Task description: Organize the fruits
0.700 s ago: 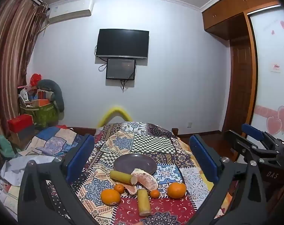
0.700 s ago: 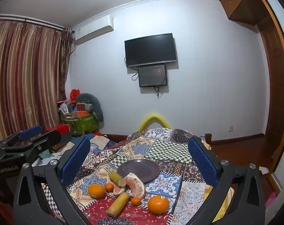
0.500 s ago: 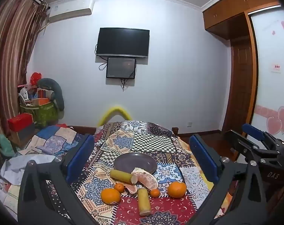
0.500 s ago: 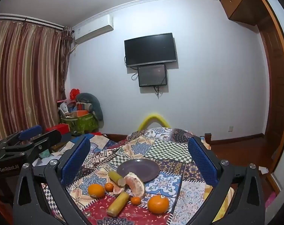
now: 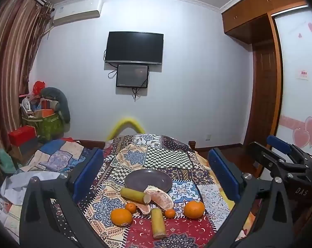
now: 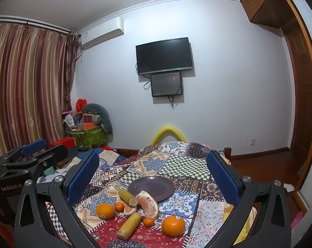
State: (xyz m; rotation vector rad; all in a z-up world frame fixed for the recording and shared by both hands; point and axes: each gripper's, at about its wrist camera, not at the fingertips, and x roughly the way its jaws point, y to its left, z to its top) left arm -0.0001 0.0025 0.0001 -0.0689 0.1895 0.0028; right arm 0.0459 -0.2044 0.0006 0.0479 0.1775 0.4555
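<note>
A dark purple plate (image 5: 148,180) (image 6: 151,187) lies bare on a patchwork tablecloth (image 5: 166,158). In front of it sit two large oranges (image 5: 121,217) (image 5: 194,209), two small tangerines (image 5: 131,207) (image 5: 170,213), two yellow-green sugarcane pieces (image 5: 134,194) (image 5: 158,223) and peeled pomelo segments (image 5: 162,197) (image 6: 148,203). My left gripper (image 5: 156,173) hovers open above the table's near end, nothing between its blue pads. My right gripper (image 6: 153,174) is open too, beside it, also empty. Each gripper shows at the edge of the other's view.
A wall with a TV (image 5: 134,48) and a smaller screen stands beyond the table. Clutter, a green bag (image 5: 46,124) and a red box (image 5: 21,135) sit at the left by striped curtains. A wooden door (image 5: 263,95) and wardrobe are at the right.
</note>
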